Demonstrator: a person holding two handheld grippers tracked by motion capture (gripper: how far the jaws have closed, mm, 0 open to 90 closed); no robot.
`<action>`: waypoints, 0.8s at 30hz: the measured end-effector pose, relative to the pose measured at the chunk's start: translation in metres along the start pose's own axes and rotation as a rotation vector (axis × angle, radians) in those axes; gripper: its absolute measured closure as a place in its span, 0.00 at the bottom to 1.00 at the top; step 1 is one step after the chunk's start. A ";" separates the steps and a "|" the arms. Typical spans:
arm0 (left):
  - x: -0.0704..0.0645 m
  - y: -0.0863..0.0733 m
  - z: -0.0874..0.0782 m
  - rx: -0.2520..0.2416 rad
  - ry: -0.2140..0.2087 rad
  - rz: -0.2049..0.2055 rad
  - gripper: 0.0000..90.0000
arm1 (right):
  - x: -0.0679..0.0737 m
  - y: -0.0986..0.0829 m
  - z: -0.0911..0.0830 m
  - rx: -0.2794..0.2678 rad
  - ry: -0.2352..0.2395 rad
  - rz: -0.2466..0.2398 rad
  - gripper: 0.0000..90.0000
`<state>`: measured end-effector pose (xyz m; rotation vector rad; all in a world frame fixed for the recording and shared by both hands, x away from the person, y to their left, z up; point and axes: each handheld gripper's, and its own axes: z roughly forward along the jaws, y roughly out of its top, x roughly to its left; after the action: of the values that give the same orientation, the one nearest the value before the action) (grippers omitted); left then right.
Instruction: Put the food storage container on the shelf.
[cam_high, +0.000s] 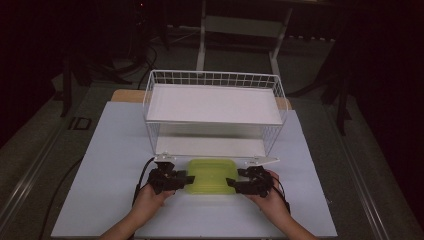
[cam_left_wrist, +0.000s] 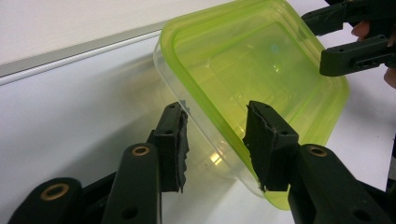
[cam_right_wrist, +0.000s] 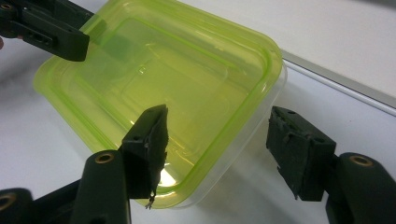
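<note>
A clear container with a translucent lime-green lid (cam_high: 211, 176) lies flat on the white surface (cam_high: 110, 165), just in front of the white wire rack (cam_high: 214, 107). The left tongs (cam_left_wrist: 215, 140) and right tongs (cam_right_wrist: 217, 149) gape wide, each straddling a container edge; contact seems absent, though the high view is too dim to confirm. Their own views show the lid's raised rim.

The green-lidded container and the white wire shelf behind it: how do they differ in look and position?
The container is low, translucent plastic with a yellow-green lid; the wire shelf is taller and wider, white, with solid boards and a mesh rail. The container lies near the person, between the left claw and the right claw, both open astride its corners; the shelf stands farther back, untouched. Both rest on the same white table.
</note>
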<state>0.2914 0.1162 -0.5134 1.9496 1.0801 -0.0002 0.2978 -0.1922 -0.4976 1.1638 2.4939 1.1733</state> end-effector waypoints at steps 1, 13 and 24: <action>-0.001 0.000 0.000 -0.001 0.004 0.003 0.67 | 0.001 0.000 -0.001 -0.001 -0.005 -0.001 0.45; -0.010 -0.005 -0.006 0.009 -0.017 0.004 0.75 | 0.006 -0.005 -0.009 0.016 0.002 0.014 0.65; -0.020 -0.012 -0.011 0.016 0.000 -0.002 0.82 | 0.013 -0.011 -0.016 0.019 0.026 0.042 0.75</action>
<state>0.2669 0.1126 -0.5073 1.9631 1.0850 -0.0106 0.2760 -0.1972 -0.4916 1.2198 2.5171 1.1847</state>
